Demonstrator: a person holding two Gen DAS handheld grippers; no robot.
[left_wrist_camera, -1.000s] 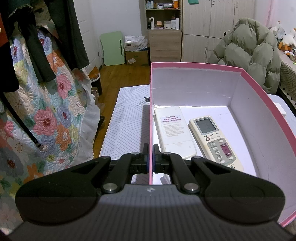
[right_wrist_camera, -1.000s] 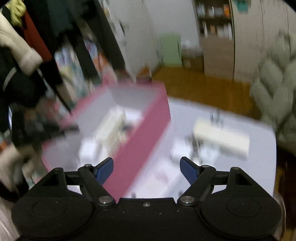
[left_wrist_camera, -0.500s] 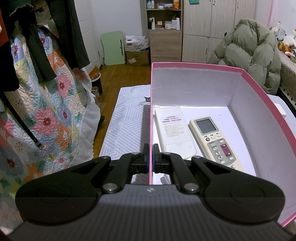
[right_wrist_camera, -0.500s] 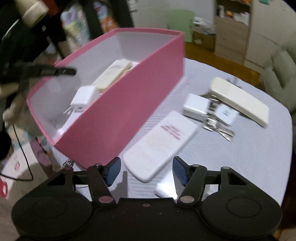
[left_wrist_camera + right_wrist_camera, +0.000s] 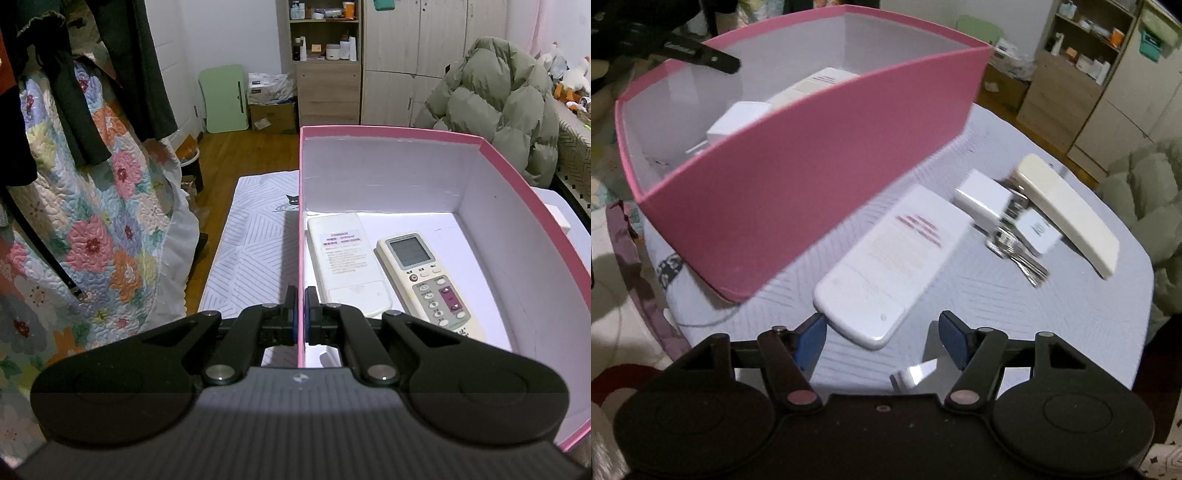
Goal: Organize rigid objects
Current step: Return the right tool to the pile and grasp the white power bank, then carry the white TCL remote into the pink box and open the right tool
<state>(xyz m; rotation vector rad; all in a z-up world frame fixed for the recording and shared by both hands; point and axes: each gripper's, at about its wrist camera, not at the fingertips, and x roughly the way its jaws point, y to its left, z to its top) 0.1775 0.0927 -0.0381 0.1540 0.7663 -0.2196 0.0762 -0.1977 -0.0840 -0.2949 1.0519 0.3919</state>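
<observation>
Left gripper: pressed together on the near wall of the pink box, pinching it.
Right gripper: spread, jaws just opening a little, the near end of a white remote between them, pads not pressing it.
Inside box: two remotes side by side, plus a white charger.
On table: white remote beside the box; charger, keys and a cream remote farther off.

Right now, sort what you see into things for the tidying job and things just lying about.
For the job:
- pink box, left claw shut on its wall
- two remotes inside
- face-down remote before the open right claw
- white adapter
- keys
- cream remote

Lying about:
- puffer jacket
- floral quilt
</observation>
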